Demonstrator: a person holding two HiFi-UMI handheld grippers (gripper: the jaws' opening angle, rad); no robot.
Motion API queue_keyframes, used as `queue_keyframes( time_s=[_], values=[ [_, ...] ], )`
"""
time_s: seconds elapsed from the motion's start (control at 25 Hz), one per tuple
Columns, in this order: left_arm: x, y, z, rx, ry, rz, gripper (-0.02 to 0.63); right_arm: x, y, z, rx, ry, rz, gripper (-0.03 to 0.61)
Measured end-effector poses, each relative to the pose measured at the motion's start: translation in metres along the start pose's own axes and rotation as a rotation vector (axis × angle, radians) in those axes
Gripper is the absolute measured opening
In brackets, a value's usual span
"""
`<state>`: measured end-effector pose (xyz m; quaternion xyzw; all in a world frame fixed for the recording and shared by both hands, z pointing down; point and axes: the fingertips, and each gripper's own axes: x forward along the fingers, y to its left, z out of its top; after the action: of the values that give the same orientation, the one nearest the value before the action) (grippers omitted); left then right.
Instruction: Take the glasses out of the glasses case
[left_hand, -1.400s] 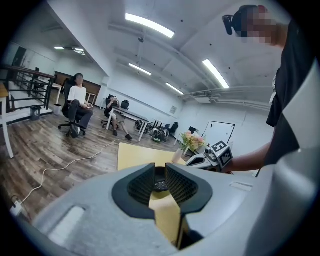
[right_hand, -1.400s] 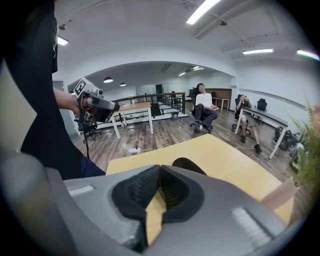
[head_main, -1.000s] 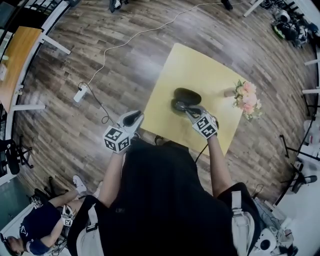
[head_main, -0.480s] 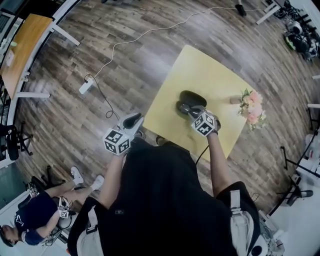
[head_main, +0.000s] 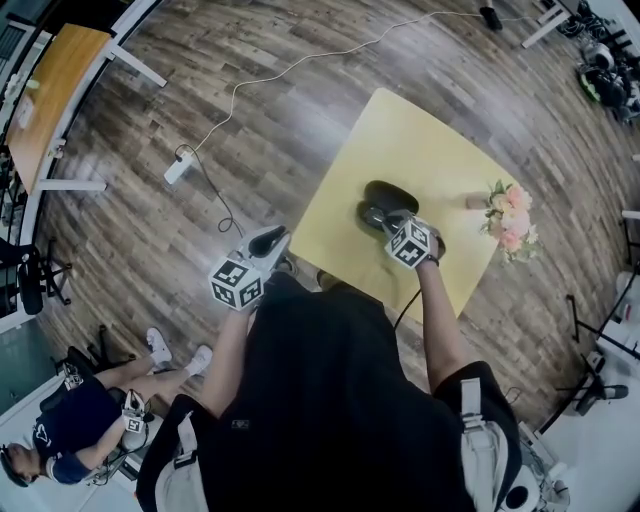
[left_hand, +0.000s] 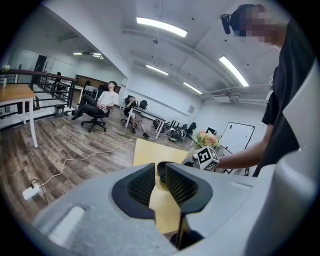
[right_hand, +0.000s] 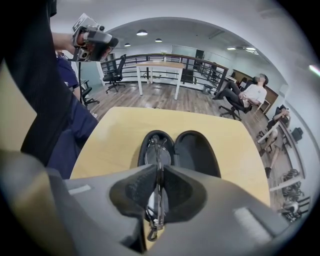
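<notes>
A dark glasses case (right_hand: 196, 149) lies open on the yellow table (right_hand: 112, 137), lid to the right. The thin-framed glasses (right_hand: 156, 150) stand on edge over the case's left half, their far lens still above the shell. My right gripper (right_hand: 159, 169) is shut on the near part of the frame. In the head view the right gripper (head_main: 386, 217) sits at the near end of the case (head_main: 388, 193). My left gripper (head_main: 265, 240) hangs off the table's left edge, away from the case. Its jaws (left_hand: 160, 169) stand a narrow gap apart with nothing between them.
A bunch of pink flowers (head_main: 508, 214) lies at the table's right edge (head_main: 455, 270). A white cable and power strip (head_main: 178, 167) lie on the wooden floor to the left. A person sits on the floor at the lower left (head_main: 75, 425). Desks and office chairs stand further off.
The right gripper has stayed at the near end of the case, shut on the glasses. The head view has shifted slightly. The left gripper has not moved.
</notes>
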<state>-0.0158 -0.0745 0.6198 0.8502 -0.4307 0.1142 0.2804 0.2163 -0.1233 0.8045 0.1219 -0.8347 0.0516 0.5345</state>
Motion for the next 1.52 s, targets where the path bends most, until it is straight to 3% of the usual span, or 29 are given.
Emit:
queue_keyframes(
  time_s=[0.6,1.04,1.52],
  values=[
    [0.018,-0.01,0.013,0.036,-0.005,-0.061,0.072,-0.027,-0.006,0.004,0.083,-0.059,-0.073,0.02],
    [0.039,-0.016,0.037,0.078,-0.02,-0.148,0.072,-0.069,-0.009,0.026,0.262,-0.209,-0.141,0.02],
    [0.07,-0.015,0.058,0.115,0.007,-0.263,0.072,-0.095,-0.016,0.041,0.329,-0.254,-0.231,0.02]
  ],
)
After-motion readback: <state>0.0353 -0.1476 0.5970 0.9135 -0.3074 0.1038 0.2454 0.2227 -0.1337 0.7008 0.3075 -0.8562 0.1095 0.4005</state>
